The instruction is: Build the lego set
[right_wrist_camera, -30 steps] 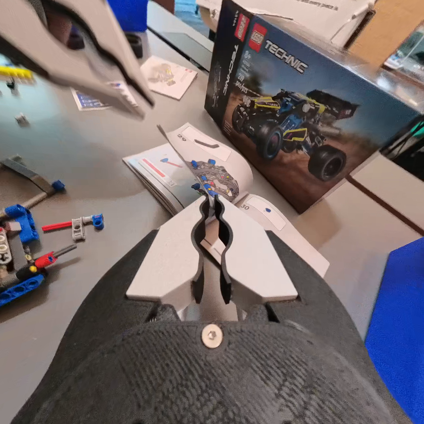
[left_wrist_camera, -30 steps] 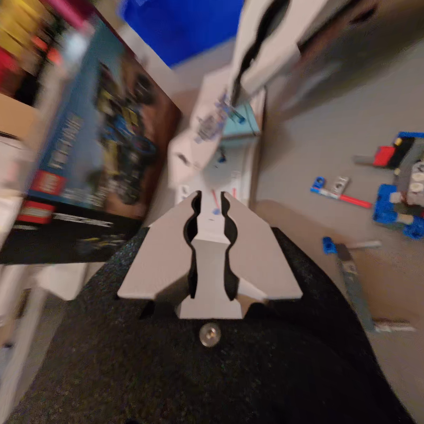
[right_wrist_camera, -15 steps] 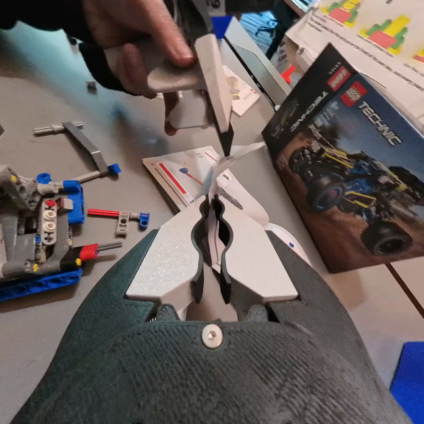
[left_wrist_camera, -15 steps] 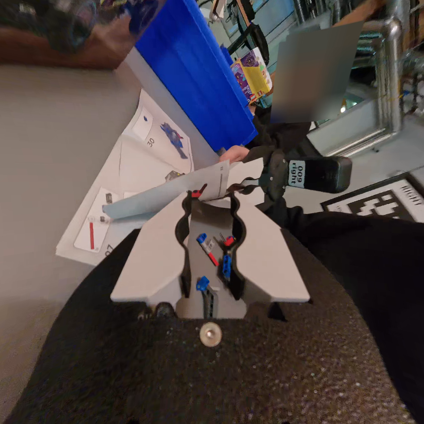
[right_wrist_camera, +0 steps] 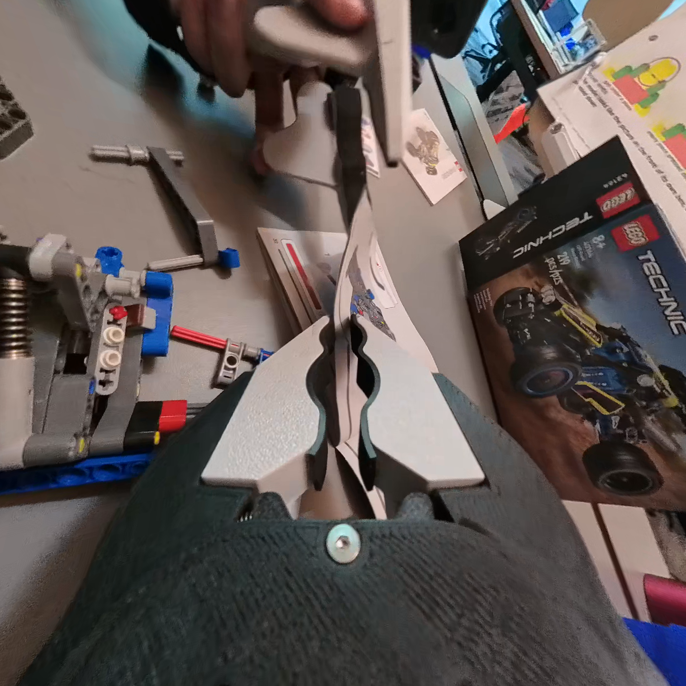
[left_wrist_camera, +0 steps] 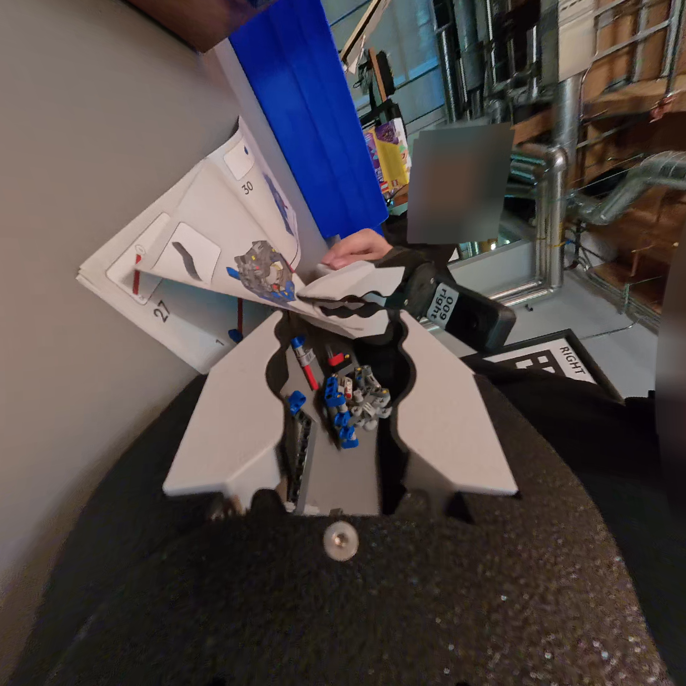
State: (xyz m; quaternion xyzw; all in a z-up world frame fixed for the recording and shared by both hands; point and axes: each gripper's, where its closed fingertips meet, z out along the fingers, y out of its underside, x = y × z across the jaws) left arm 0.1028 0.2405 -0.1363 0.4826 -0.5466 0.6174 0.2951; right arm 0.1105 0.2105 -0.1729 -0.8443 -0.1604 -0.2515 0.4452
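The instruction booklet (right_wrist_camera: 297,267) lies open on the grey table. My right gripper (right_wrist_camera: 339,321) is shut on one of its pages (right_wrist_camera: 367,282) and holds it bent up on edge. My left gripper (left_wrist_camera: 339,315) is open wide and empty, and hovers at the raised page's top edge (left_wrist_camera: 222,260). It faces the right gripper (left_wrist_camera: 310,302). In the right wrist view the left gripper (right_wrist_camera: 367,178) shows edge-on from above. The partly built grey and blue model (right_wrist_camera: 85,352) stands left of the booklet and also shows in the left wrist view (left_wrist_camera: 352,401).
A red axle with a grey connector (right_wrist_camera: 222,345) and a dark grey beam with axles (right_wrist_camera: 185,208) lie by the model. The set's box (right_wrist_camera: 579,334) stands right of the booklet. A small leaflet (right_wrist_camera: 430,156) lies behind it. A blue bin (left_wrist_camera: 308,122) sits at the table edge. Tip to tip, the grippers are about 5 cm apart.
My left gripper has swung over the booklet to face the right gripper, and its jaws have opened wide. The right gripper has lifted the page more upright.
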